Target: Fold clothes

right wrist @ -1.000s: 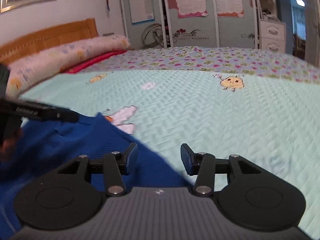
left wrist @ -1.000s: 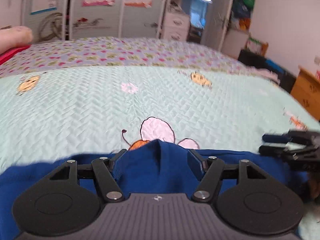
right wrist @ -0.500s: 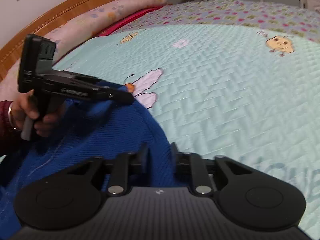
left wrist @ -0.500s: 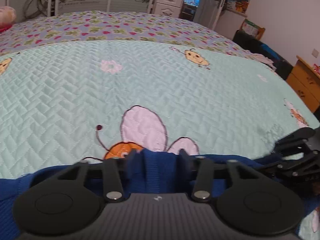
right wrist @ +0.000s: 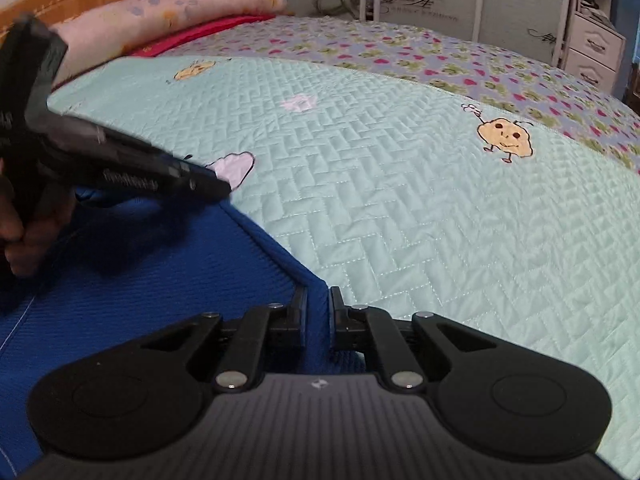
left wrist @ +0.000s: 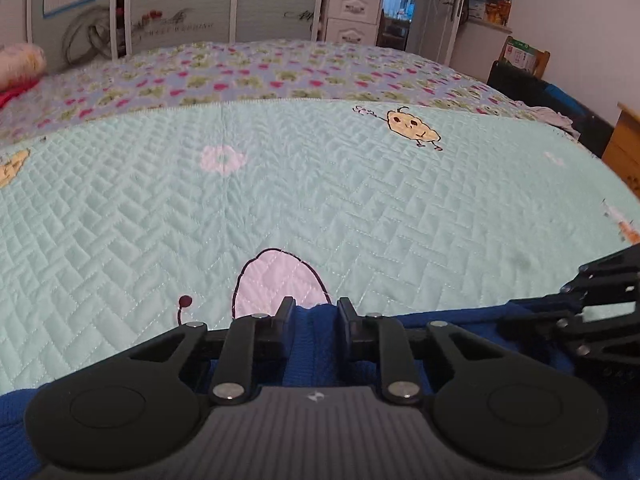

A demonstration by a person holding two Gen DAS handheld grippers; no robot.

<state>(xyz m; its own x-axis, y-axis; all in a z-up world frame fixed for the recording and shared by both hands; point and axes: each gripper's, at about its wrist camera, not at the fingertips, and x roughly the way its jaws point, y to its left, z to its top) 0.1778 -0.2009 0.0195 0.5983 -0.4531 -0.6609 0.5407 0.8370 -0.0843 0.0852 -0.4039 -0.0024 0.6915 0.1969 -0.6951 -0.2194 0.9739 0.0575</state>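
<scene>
Between both tongs | blue knit garment point(right wrist: 160, 280) on the quilted bedspread point(left wrist: 360, 208), edge running left–right | my left gripper point(left wrist: 314, 312) and right gripper point(right wrist: 318, 304) each pinched shut on that edge — level, equally near.

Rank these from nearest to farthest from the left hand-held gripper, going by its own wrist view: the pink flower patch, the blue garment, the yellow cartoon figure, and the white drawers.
1. Blue garment: pinched in the left hand-held gripper.
2. Pink flower patch: mid-quilt, left of centre.
3. Yellow cartoon figure: a little farther up the quilt, to the right.
4. White drawers: beyond the bed, against the far wall.
</scene>
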